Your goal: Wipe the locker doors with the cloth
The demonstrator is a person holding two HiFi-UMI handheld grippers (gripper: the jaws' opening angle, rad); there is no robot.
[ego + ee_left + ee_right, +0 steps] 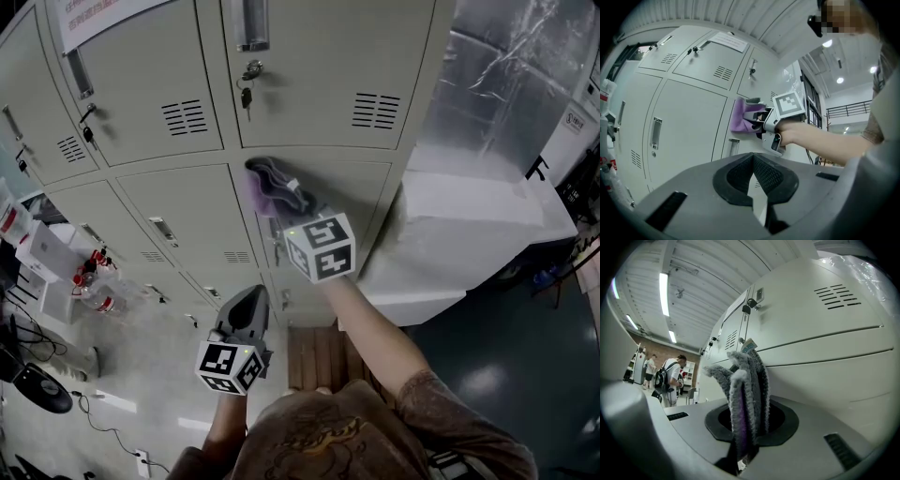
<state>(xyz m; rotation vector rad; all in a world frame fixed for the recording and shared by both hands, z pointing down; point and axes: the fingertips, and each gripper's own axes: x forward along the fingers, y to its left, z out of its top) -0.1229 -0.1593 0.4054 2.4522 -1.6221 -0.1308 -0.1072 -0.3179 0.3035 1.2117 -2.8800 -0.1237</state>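
A purple-and-grey cloth (274,185) is pressed against the top of a lower locker door (347,211) of the beige lockers. My right gripper (292,208) is shut on the cloth (743,394), whose folds stick up between the jaws in the right gripper view. The left gripper view shows the same cloth (742,115) flat on the door beside a door handle (733,146). My left gripper (246,305) hangs lower and nearer to me, away from the doors, its jaws shut with nothing in them (754,178).
Upper doors carry keys in locks (246,92) and vent slots (375,110). A foil-wrapped white unit (478,216) stands right of the lockers. Bottles and boxes (89,281) lie on the floor at left. People stand far off (670,378) in the right gripper view.
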